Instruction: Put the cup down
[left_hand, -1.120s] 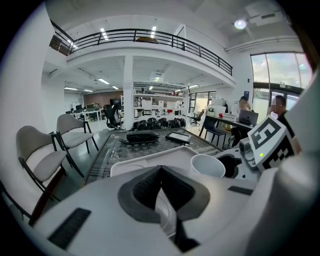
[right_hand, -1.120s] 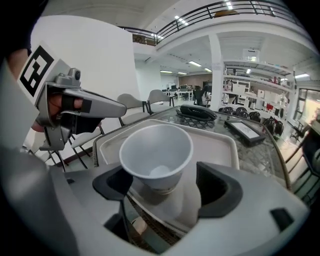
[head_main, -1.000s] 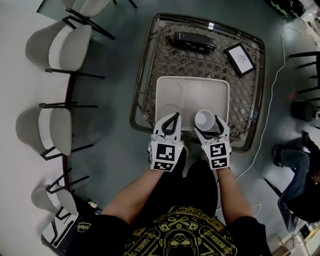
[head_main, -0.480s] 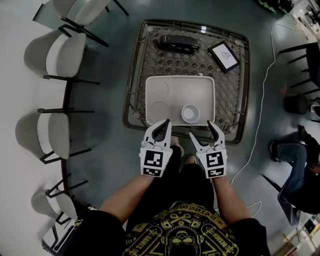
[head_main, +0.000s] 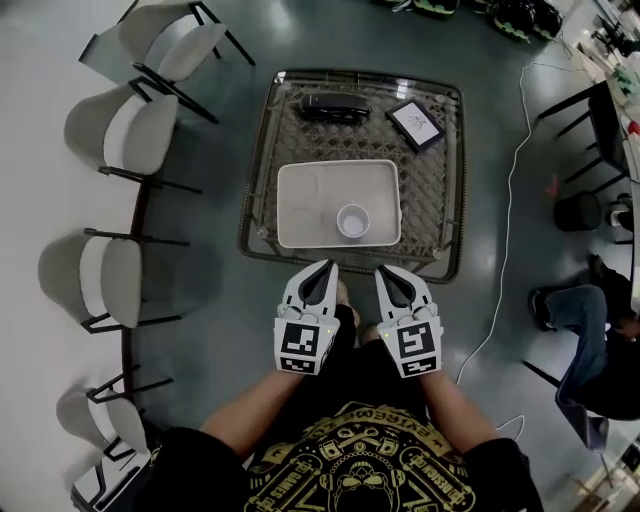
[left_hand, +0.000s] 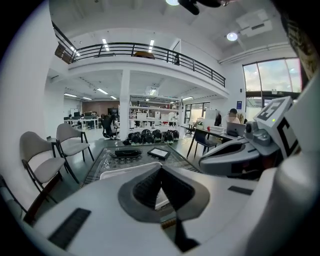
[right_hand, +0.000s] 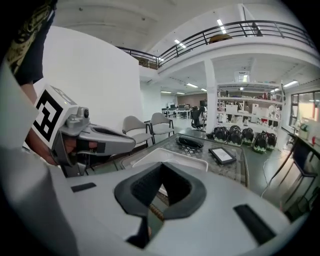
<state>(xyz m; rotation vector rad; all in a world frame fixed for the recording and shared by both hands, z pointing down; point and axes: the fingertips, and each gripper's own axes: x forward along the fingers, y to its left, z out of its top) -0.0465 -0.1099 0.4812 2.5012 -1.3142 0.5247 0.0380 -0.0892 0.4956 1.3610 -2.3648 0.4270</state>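
Side by side short of the glass-topped desk (head_main: 432, 195), the white left gripper (head_main: 321, 272) and right gripper (head_main: 386, 275) angle downward, fingers closed on nothing, the right's having just closed, while the round white cup (head_main: 352, 220) stands in the white rectangular tray (head_main: 315, 200).

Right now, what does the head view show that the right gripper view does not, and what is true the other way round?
Only the head view shows the small white round cup, standing upright in the white rectangular tray, and a seated person at the right edge.

Only the right gripper view shows the railed upper balcony and the distant office desks.

Both show the tray, the glass-topped wicker table, the long black case, the black-framed card, the pale chairs and the left hand-held gripper.
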